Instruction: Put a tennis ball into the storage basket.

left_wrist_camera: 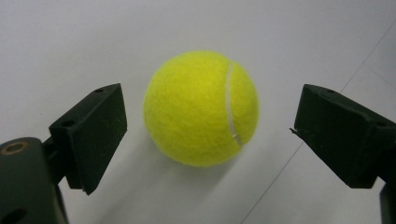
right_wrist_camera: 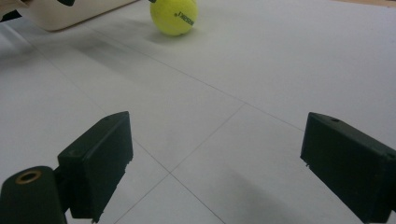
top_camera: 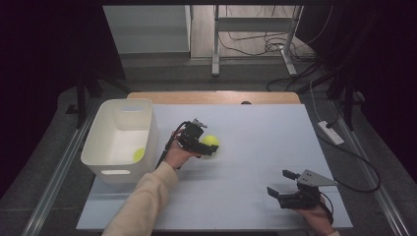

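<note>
A yellow tennis ball [left_wrist_camera: 201, 108] is sitting on the white tabletop [top_camera: 255, 142], just to the right of a white bin [top_camera: 120, 137] when seen from the high view. In the left gripper view the ball is lying between the two black jaws of the left claw [left_wrist_camera: 208, 133], with a clear gap showing on each side, so the pads are standing apart and are not pressing on it. From above, the left claw [top_camera: 209, 146] is reaching over the ball from the bin side, and the person's cream sleeve [top_camera: 142, 201] is coming in from the bottom edge.

Inside the bin a second yellow ball [top_camera: 139, 155] is resting against the near right corner of the floor.

The right claw [top_camera: 279, 183] is hovering low over the near right part of the tabletop, well apart from the ball, its jaws standing wide with nothing between them. In the right gripper view the tennis ball is showing far off at the top, with dark lettering on its side, just beside the bin's wall.
</note>
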Available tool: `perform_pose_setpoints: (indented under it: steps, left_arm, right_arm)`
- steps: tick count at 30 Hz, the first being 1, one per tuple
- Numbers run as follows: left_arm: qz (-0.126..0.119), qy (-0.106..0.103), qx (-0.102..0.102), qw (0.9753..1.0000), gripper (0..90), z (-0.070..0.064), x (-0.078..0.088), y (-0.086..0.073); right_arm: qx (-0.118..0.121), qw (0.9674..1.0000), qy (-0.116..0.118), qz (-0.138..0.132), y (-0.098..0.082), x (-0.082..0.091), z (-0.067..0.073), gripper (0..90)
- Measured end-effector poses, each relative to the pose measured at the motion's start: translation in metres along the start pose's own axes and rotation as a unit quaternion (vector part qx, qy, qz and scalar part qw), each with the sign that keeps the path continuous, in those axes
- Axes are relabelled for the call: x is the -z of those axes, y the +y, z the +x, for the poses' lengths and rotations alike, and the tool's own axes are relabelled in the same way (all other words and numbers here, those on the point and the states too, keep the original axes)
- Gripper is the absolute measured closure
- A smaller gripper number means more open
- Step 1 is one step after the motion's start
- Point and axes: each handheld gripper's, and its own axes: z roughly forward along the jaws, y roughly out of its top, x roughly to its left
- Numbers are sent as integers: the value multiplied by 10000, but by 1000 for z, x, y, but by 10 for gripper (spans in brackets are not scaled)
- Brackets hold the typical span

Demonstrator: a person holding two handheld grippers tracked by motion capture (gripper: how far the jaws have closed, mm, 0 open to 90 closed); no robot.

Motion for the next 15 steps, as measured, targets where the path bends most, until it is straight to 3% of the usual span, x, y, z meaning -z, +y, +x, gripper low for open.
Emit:
perform_pose_setpoints:
  steps: [12, 15]
  left_arm:
    - [170, -43, 38, 9998, 104, 1, -16, 5]
    - [230, 52, 95, 9997, 109, 2, -21, 4]
  right_arm:
    - [4, 10000, 13, -1, 0, 0, 0, 91]
    - [5, 10000, 25, -10, 0, 0, 0, 91]
